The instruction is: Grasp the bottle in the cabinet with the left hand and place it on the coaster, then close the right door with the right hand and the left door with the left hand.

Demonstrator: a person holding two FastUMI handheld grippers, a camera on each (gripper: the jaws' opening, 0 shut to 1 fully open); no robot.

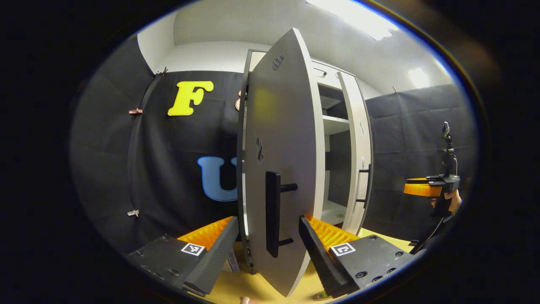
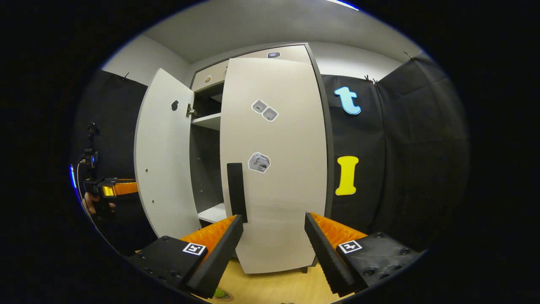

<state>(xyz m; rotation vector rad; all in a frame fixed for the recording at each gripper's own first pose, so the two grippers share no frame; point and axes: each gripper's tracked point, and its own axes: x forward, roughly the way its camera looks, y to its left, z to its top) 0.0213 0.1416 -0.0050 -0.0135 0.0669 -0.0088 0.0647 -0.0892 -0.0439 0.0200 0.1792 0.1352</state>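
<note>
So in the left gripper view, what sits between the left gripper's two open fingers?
The grey left cabinet door, seen nearly edge-on, with its black bar handle in the gap of the left gripper; neither finger visibly touches it.

The left gripper view looked from very close at the edge of the open left door (image 1: 280, 169). The right gripper view faced the right door (image 2: 276, 169) from near. Both saw the cabinet (image 2: 206, 122).
</note>
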